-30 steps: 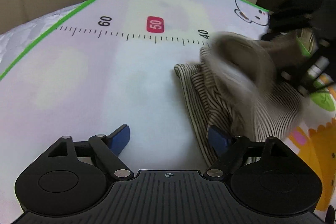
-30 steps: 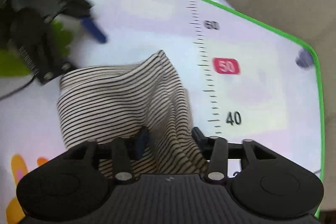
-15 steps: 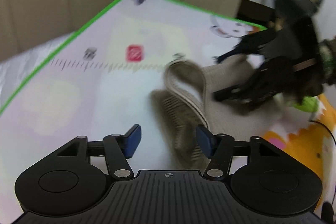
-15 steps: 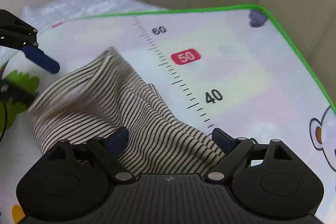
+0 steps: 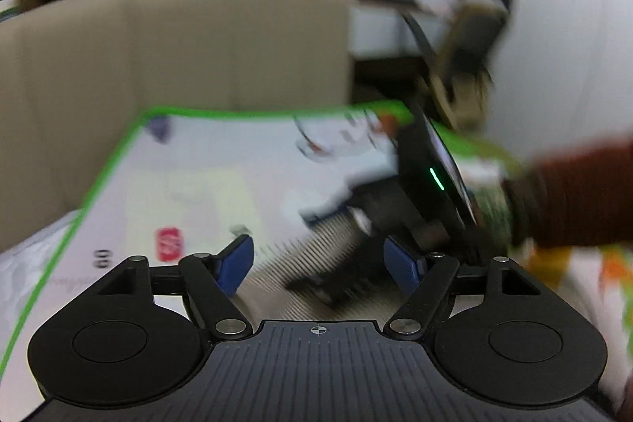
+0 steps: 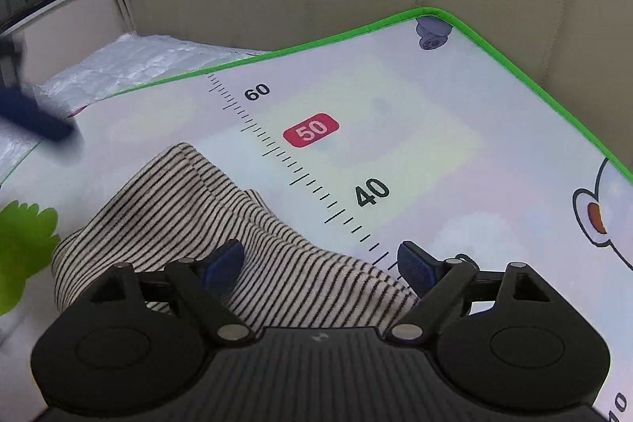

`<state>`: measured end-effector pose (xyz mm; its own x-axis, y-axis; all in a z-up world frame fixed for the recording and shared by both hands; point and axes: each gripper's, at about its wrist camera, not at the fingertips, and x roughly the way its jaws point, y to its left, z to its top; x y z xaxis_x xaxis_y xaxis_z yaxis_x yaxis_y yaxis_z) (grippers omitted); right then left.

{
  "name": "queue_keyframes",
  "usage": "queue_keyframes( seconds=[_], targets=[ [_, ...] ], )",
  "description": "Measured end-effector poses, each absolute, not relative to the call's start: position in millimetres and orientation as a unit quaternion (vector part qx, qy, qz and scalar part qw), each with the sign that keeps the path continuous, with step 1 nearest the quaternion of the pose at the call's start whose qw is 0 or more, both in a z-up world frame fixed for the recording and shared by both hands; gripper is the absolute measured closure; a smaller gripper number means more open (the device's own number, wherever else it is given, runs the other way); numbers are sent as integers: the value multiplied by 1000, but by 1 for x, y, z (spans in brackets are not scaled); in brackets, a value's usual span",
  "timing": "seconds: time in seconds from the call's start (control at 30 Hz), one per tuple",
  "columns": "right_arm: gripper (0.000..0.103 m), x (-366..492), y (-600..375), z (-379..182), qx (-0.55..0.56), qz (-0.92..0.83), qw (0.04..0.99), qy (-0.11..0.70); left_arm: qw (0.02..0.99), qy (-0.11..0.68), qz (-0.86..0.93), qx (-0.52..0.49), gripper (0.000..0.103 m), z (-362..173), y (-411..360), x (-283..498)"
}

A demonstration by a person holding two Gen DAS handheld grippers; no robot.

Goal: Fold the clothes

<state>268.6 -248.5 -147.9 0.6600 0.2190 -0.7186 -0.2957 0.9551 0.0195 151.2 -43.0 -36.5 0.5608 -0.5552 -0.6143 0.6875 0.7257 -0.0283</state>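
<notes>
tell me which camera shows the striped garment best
The right wrist view: the striped garment lies sharp and mostly in frame on the play mat. The left wrist view is motion-blurred and shows only a smeared striped patch, partly behind the other gripper.

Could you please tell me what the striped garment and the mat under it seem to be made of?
The striped garment looks like a soft knit, probably cotton jersey: thin dark stripes on beige, matte, falling in limp folds. The mat appears to be smooth printed foam or vinyl with a slight sheen, a stitched-looking green border and a printed ruler; its exact material cannot be told.
</notes>
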Motion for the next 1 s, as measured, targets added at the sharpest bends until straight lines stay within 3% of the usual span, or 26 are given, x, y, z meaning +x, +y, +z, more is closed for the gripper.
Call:
queue_keyframes(
  seconds=[0.13,0.33,0.43,0.47,0.53,0.6,0.77,0.87,1.0],
  targets=[
    [18,269,-246,-146,-49,134,908,395,859,356,-349,118,37,-81,-60,164],
    [18,261,-254,-137,-22,109,911,396,857,382,-325,120,35,-108,-61,195],
    [20,240,-267,-115,-5,93,928,360,859,389,-314,112,37,-113,-62,208],
    [24,229,-274,-109,12,89,934,346,861,389,-309,112,37,-112,-62,212],
    [63,209,-287,-97,46,81,944,317,862,395,-301,103,37,-112,-61,219],
    [73,197,-297,-96,85,79,945,306,862,401,-296,92,38,-113,-60,224],
    [73,215,-302,-153,95,59,919,378,862,406,-290,92,37,-116,-64,228],
    [49,222,-313,-174,117,42,910,395,860,410,-289,90,38,-117,-67,231],
    [47,222,-319,-178,134,38,907,397,858,419,-286,79,37,-120,-65,237]
  ],
)
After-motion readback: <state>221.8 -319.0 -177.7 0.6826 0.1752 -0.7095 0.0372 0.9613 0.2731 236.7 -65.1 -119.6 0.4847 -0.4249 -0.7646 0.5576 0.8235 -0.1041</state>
